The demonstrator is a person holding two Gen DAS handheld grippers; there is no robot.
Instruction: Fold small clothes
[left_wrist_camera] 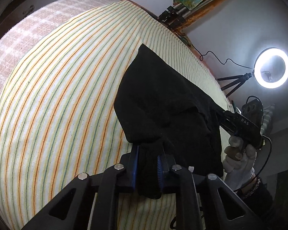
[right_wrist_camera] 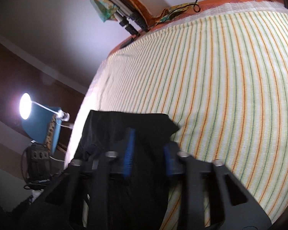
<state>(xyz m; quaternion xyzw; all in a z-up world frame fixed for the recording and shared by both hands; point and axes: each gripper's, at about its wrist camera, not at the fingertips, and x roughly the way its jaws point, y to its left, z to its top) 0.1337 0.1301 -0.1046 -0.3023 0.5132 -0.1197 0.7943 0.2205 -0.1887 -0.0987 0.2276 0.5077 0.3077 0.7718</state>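
A small black garment (left_wrist_camera: 163, 103) hangs lifted above the striped bed sheet (left_wrist_camera: 57, 95). My left gripper (left_wrist_camera: 148, 153) is shut on a bunched edge of it, between the blue pads. My right gripper (left_wrist_camera: 223, 116) shows in the left wrist view, shut on the garment's other edge, held by a gloved hand (left_wrist_camera: 240, 159). In the right wrist view the right gripper (right_wrist_camera: 148, 149) pinches the black garment (right_wrist_camera: 128, 126), which drapes over its fingers above the sheet (right_wrist_camera: 220, 86).
A ring light on a tripod (left_wrist_camera: 274, 68) stands beyond the bed. A bundle of tripod legs (left_wrist_camera: 178, 12) and colourful cloth lie at the far edge. A desk lamp (right_wrist_camera: 26, 106) and a blue chair (right_wrist_camera: 46, 124) stand beside the bed. A checked blanket (left_wrist_camera: 19, 38) lies under the sheet.
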